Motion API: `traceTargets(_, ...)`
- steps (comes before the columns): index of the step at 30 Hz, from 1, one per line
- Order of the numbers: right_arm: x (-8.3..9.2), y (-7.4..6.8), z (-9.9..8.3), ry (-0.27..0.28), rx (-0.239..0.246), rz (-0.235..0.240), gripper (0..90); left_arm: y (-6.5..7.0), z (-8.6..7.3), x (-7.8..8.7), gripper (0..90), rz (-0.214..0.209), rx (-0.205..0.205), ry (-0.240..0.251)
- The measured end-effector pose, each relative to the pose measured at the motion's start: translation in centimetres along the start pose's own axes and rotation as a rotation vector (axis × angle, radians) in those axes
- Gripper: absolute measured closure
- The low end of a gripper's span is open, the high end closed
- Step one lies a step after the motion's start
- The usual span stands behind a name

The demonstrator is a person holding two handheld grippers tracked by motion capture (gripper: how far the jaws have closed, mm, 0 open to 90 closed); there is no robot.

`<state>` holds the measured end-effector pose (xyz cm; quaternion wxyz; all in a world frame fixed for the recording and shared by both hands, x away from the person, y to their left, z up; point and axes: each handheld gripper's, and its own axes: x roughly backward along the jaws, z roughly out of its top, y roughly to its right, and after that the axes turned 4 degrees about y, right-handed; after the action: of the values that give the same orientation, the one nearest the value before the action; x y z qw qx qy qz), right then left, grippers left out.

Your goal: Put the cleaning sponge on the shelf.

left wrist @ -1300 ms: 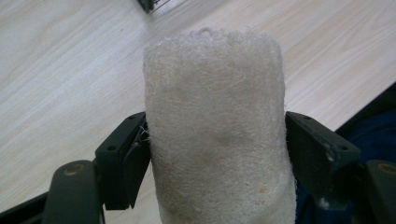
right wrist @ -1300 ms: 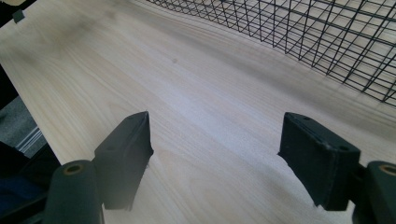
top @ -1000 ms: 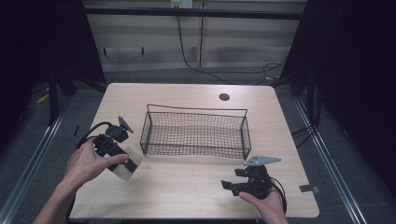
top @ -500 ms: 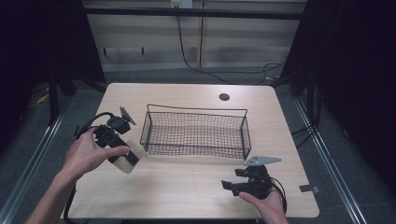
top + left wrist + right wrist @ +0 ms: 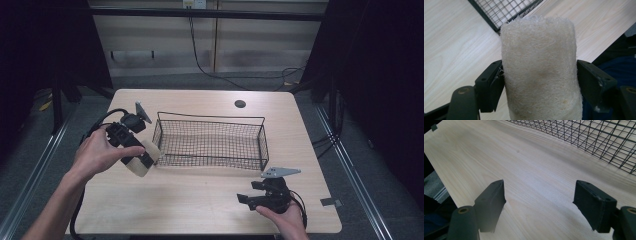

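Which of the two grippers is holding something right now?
The left gripper: its jaws clamp a cream fibrous roll beside the basket. The right gripper sits open over bare table.

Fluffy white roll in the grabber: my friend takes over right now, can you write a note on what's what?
Left gripper: shut on the fibrous white roll, held off the table just outside the wire basket's left end.
Right gripper: open, holding nothing, low over the table's near right side in front of the basket.
Done: roll picked up.
Left: it probably goes into the basket, which looks empty; carry it over the rim and let go.
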<state>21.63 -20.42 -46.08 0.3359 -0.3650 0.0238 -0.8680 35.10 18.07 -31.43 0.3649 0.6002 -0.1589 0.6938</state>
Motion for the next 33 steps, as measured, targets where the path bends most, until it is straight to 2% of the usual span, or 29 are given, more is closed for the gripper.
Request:
traceTargets(3,0.0,0.0,0.0,-0.002,-0.004,0.0,24.7,-0.1,0.6,0.4,25.9,0.003,0.004,-0.001)
traceTargets(8,0.0,0.0,0.0,-0.002,-0.001,0.002,24.7,-0.4,1.5,-0.1,25.9,0.018,0.037,-0.002)
traceTargets(11,-0.1,0.0,0.0,-0.003,-0.001,0.004,24.7,-0.5,2.4,-0.4,25.9,0.044,0.075,0.007)
traceTargets(12,-0.1,0.0,0.0,-0.003,-0.001,0.004,24.7,-0.5,2.4,-0.4,25.9,0.044,0.075,0.007)
traceTargets(16,-0.1,-0.1,0.0,-0.003,-0.001,0.007,24.6,-0.7,3.6,-0.6,25.9,0.055,0.122,0.007)
traceTargets(23,-0.1,0.0,0.0,-0.003,-0.002,0.009,24.6,-0.5,4.9,-0.9,25.9,0.072,0.176,0.008)
traceTargets(27,0.0,-0.1,0.0,-0.003,-0.004,0.01,24.6,-0.5,5.7,-1.0,25.9,0.081,0.223,0.017)
traceTargets(33,0.1,0.0,-0.1,0.001,-0.001,0.009,24.6,-0.5,6.5,-1.3,25.9,0.095,0.248,0.021)
